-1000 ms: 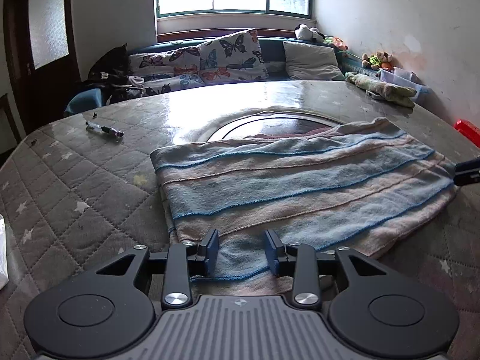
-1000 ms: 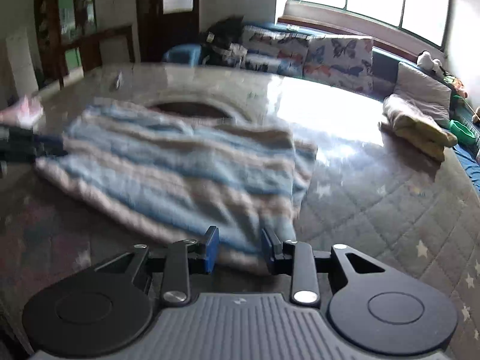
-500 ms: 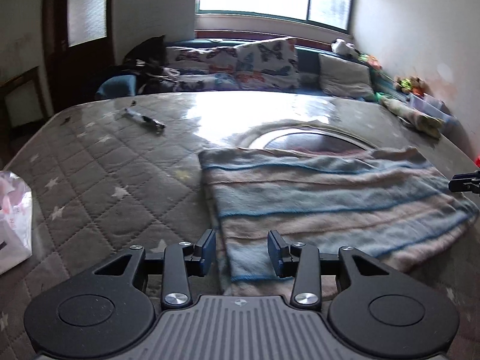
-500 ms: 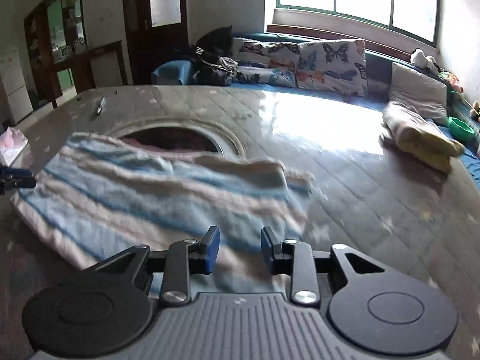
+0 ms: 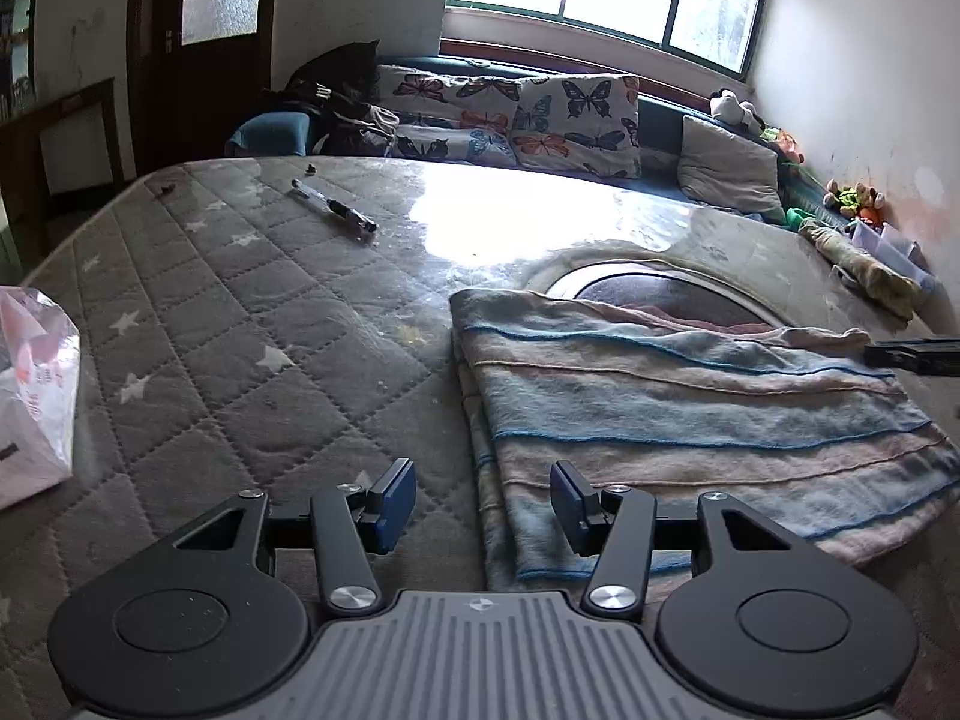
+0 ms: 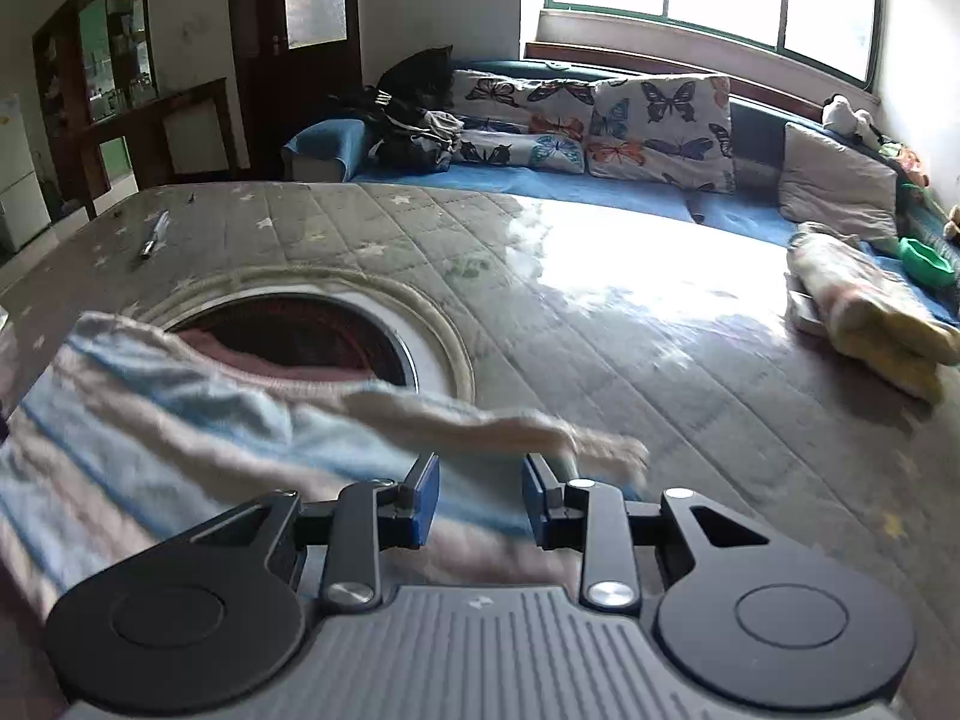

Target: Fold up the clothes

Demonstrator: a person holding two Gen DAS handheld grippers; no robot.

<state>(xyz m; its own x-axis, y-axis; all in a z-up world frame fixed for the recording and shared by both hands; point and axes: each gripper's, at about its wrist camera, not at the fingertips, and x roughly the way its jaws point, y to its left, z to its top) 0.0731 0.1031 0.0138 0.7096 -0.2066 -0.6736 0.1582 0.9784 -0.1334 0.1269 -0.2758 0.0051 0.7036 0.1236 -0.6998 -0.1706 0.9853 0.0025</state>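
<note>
Striped garment [image 5: 690, 420] lies folded on the quilted table [image 5: 240, 324], right of centre in your left view. Your left gripper [image 5: 483, 507] is opening over its near-left corner, gripping nothing; your right gripper [image 6: 480, 501] stands apart, empty, over its blurred edge.

No text, label, brand or number can be read in either view; a white plastic bag [image 5: 30, 396] at nine o'clock in the left wrist view bears reddish print, too blurred to make out; a small emblem sits on each gripper's ribbed grey body at six o'clock, carrying no legible lettering.
</note>
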